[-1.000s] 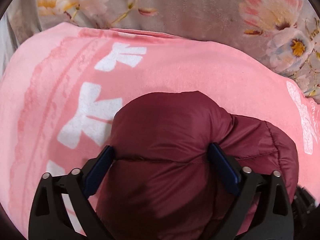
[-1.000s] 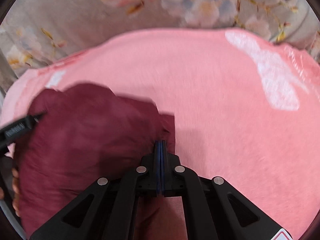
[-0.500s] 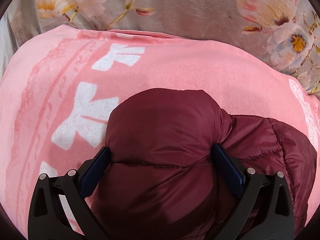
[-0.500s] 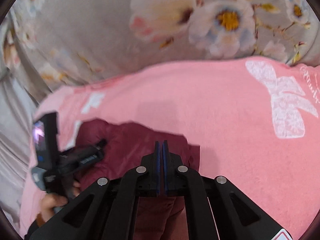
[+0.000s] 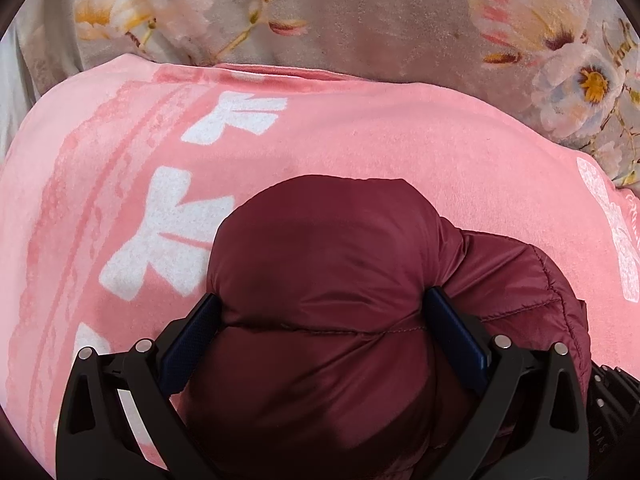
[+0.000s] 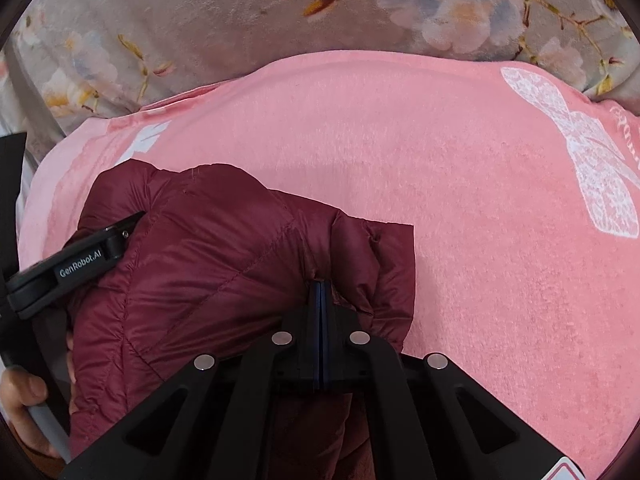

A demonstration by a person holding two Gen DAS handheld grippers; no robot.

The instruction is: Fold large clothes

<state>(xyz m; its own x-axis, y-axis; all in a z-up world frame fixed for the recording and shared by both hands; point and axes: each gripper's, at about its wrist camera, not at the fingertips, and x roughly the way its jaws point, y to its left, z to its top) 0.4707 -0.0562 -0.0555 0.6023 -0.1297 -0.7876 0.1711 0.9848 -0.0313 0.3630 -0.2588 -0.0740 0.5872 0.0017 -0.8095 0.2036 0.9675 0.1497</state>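
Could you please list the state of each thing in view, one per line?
Maroon puffer jacket: bunched into a puffy bundle on the pink blanket.
Left gripper: fingers spread wide around a thick jacket fold, pressing both sides.
Right gripper: shut on a jacket edge.
Pink blanket: spread flat over the floral bedcover.

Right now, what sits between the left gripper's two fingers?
A puffy fold of the maroon jacket fills the gap of the left gripper, bulging past both fingers. It shows in the left wrist view, over the pink blanket.
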